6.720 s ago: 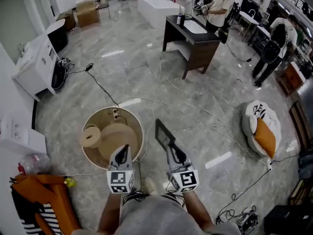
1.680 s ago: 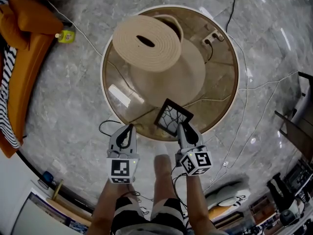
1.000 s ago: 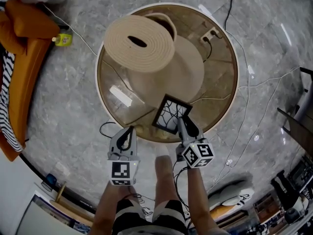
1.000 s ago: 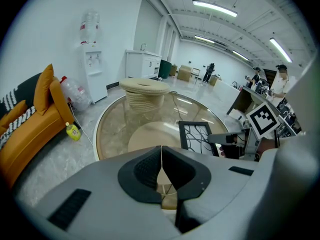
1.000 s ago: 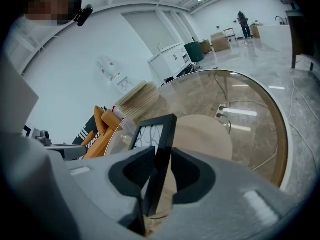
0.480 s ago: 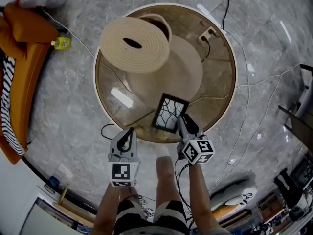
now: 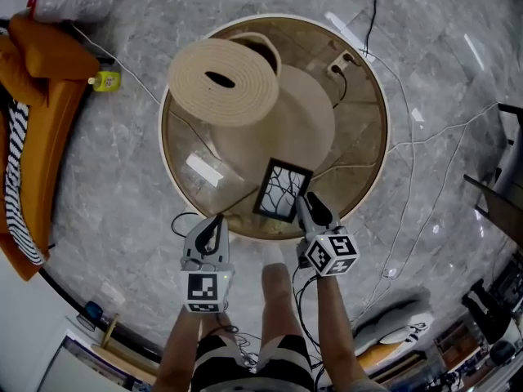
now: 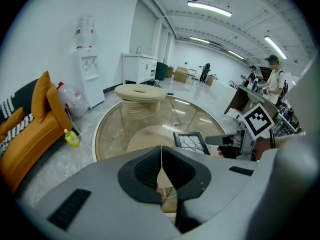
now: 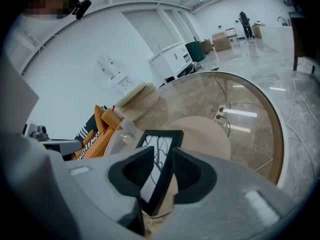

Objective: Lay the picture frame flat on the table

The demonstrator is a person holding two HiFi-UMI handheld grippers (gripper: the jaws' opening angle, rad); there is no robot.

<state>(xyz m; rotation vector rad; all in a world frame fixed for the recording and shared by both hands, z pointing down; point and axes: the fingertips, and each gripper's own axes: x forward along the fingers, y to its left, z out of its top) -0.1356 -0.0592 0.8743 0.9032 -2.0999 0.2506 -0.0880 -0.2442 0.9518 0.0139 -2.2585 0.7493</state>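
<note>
right gripper, down-tilted, fingers just spread round picture frame | left gripper's pressed together

Picture frame: some seconds ago it was carried in the air in the right claw over the floor, short of the round glass tabletop. It now sits on the tabletop's near part, face up and apparently flat on the glass.
Right claw: the jaws have just been opening. The frame is between them, and the pads stand off it.
Head view: formerly looked across the room, now looks steeply down on the tabletop.
</note>
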